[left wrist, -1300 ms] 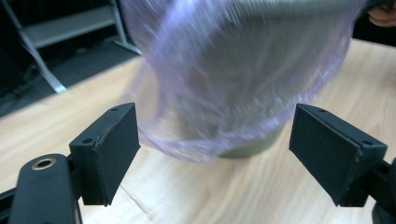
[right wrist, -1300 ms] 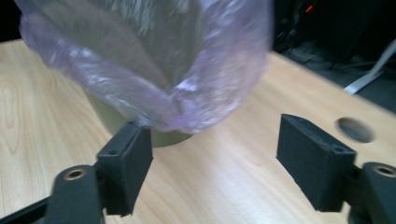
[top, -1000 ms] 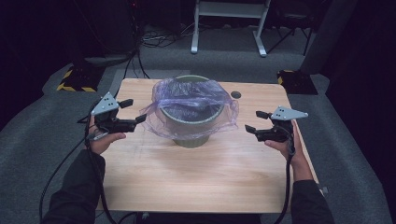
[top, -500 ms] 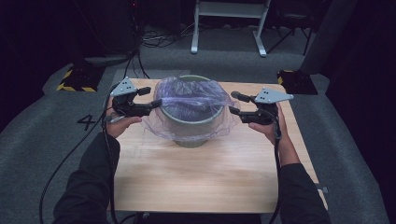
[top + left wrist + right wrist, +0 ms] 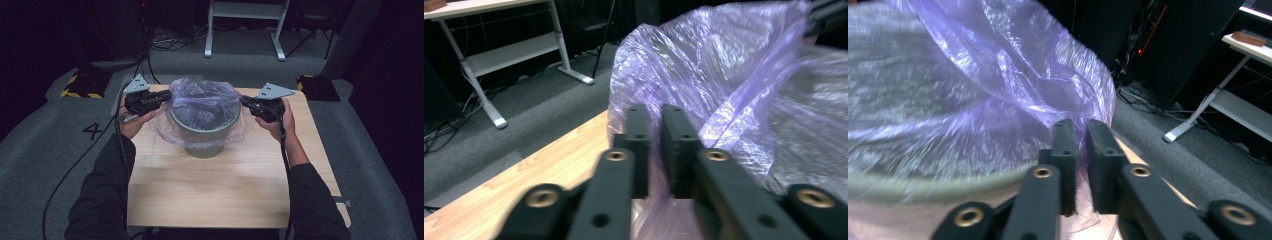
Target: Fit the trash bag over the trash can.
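Observation:
A grey-green round bin (image 5: 205, 132) stands at the middle of the wooden table (image 5: 225, 190). A thin purple plastic bag (image 5: 205, 97) lines it and spills over its rim. My left gripper (image 5: 167, 96) is at the bag's left edge, level with the rim. Its jaws have just been closing and are shut on the film (image 5: 724, 100), which shows between the left gripper's (image 5: 655, 145) pads. My right gripper (image 5: 245, 101) is at the bag's right edge. Its jaws have just been closing too, and the right gripper (image 5: 1080, 150) pinches the purple bag (image 5: 1013, 65) above the bin's rim (image 5: 908, 187).
A white-legged desk frame (image 5: 245, 30) stands on the grey carpet beyond the table. Yellow-and-black striped blocks lie on the floor at back left (image 5: 80, 87) and back right (image 5: 312, 85). Cables trail down the table's left side (image 5: 75, 170).
Both grippers have moved in from the table's sides towards the bin and up to the bag's rim. Their jaws, wide apart before, have shut on the purple film.

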Tool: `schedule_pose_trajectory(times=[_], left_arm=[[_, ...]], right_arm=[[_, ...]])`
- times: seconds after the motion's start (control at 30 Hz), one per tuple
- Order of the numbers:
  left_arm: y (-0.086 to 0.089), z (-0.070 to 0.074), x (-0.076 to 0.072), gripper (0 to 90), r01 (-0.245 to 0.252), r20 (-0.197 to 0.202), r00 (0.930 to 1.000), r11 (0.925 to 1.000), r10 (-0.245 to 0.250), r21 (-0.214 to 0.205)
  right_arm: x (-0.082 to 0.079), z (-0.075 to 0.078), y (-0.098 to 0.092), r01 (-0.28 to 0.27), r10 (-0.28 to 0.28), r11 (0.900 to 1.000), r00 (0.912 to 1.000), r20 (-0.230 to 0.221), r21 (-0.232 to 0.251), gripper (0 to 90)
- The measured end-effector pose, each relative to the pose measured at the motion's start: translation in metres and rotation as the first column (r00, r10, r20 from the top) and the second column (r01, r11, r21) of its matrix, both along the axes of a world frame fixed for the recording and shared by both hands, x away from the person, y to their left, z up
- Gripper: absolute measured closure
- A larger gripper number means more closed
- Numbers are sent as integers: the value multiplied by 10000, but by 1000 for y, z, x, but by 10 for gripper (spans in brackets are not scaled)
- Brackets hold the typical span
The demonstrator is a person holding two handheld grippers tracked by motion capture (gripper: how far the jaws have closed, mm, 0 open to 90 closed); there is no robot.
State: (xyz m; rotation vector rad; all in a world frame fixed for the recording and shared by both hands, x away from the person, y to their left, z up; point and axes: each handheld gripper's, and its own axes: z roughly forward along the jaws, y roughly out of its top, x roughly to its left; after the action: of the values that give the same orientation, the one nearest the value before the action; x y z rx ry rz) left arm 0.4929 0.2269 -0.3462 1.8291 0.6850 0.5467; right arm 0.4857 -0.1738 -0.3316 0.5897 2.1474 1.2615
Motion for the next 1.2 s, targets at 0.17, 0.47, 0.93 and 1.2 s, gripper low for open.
schedule_pose_trajectory(times=[0.17,0.47,0.93,1.2], left_arm=[[-4,-2,11,897,-242,-56,9997,9995,241,-207],[-9,-10,30,900,-891,-531,9949,9933,853,-740],[-22,-42,49,900,-1657,-1712,9733,9841,1526,-648],[-16,-56,54,900,-1765,-2506,9590,9706,1322,-1635]], right_arm=[[8,-1,3,337,-341,9990,9993,138,304,883],[36,-6,8,1309,-1284,9874,9912,-334,894,891],[70,-35,22,1941,-1824,9787,9713,-1526,660,900],[81,-56,21,1678,-1210,9762,9471,-2973,1371,900]])
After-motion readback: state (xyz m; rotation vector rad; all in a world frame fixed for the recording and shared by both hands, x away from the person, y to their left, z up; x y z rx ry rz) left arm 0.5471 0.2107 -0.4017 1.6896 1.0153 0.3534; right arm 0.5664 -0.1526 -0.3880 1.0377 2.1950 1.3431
